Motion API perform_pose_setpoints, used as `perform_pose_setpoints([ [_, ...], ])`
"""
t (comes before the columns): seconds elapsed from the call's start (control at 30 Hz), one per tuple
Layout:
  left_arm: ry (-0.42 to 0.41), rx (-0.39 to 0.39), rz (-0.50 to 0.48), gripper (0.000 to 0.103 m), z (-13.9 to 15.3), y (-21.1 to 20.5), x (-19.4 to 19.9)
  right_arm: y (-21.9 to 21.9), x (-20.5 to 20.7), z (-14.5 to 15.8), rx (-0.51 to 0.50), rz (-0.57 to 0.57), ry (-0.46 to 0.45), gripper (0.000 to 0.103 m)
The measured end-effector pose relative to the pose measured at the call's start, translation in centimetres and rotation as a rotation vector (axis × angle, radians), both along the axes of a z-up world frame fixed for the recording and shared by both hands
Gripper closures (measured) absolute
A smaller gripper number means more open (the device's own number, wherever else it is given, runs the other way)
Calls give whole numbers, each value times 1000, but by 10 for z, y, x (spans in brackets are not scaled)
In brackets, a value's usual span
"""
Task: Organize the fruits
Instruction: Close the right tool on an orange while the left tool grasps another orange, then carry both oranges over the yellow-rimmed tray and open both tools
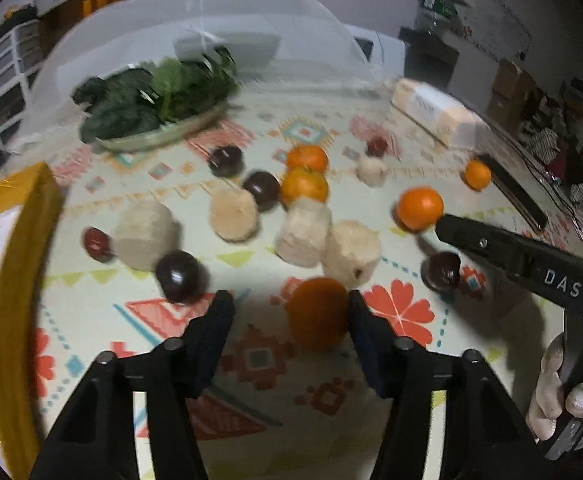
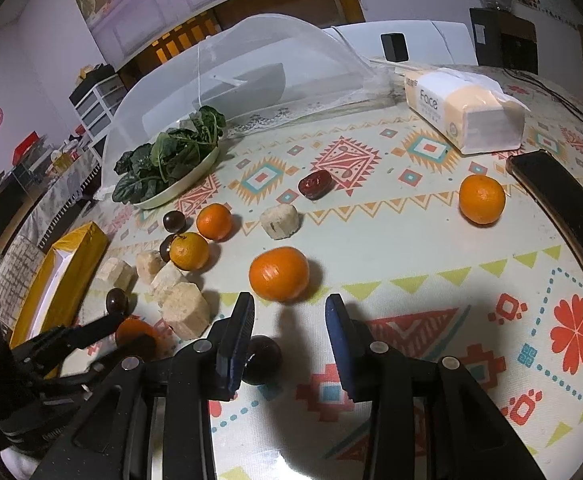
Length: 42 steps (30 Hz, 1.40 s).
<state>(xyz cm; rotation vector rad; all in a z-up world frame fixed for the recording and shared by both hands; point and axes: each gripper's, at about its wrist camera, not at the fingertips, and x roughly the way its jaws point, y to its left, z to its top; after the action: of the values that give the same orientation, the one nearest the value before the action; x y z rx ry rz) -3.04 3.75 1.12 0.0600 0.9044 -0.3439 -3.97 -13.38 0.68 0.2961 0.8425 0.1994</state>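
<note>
Two grippers are seen low over the patterned tablecloth (image 2: 411,248), and fruit is scattered everywhere. The left gripper (image 1: 287,308) is angled down around an orange (image 1: 317,314) lying on the cloth. That orange is touched by one finger, but a clear gap is left on the other side, so the jaws are parted and nothing is clamped. A dark plum (image 1: 179,276) is seen just beyond the free fingertip, and pale peeled chunks (image 1: 351,250) are clustered right behind the orange.

Over on the other side, the right gripper (image 2: 289,312) is held with its jaws apart and empty. A second orange (image 2: 278,274) is found just ahead of its tips on the cloth, and another dark plum (image 2: 261,360) is partly hidden under one finger.

Further back, a plate of greens (image 2: 171,160) is set at the edge of a mesh food cover (image 2: 275,52), with a tissue pack (image 2: 463,112) well apart.
</note>
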Motion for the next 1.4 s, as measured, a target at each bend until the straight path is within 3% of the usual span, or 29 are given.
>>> perform_pose_setpoints([
  [0.07, 16, -27, -28, 74, 1, -2, 1, 0, 2, -1, 0, -5, 15, 63],
  [0.23, 25, -50, -30, 75, 1, -3, -1, 5, 9, 12, -53, -10, 5, 61],
  [0.37, 17, -84, -1, 75, 11, 9, -9, 19, 28, 7, -123, 18, 55, 60],
  [0.6, -64, -138, 83, 75, 51, 62, -45, 20, 25, 0, -121, 1, 68, 64],
  [0.77, -106, -175, 174, 75, 75, 115, -62, 33, -2, 38, -114, 0, -14, 64],
  [0.93, -178, -175, 283, 75, 108, 174, -76, 86, -26, 104, -11, 147, -130, 64],
  [1.07, -213, -120, 378, 75, 124, 221, -77, 152, -26, 129, 58, 318, -150, 64],
  [1.17, -193, -66, 455, 75, 116, 255, -71, 215, -18, 119, 101, 460, -90, 64],
  [1.4, -38, -22, 592, 75, 49, 311, -57, 336, -11, 49, -14, 627, 40, 64],
])
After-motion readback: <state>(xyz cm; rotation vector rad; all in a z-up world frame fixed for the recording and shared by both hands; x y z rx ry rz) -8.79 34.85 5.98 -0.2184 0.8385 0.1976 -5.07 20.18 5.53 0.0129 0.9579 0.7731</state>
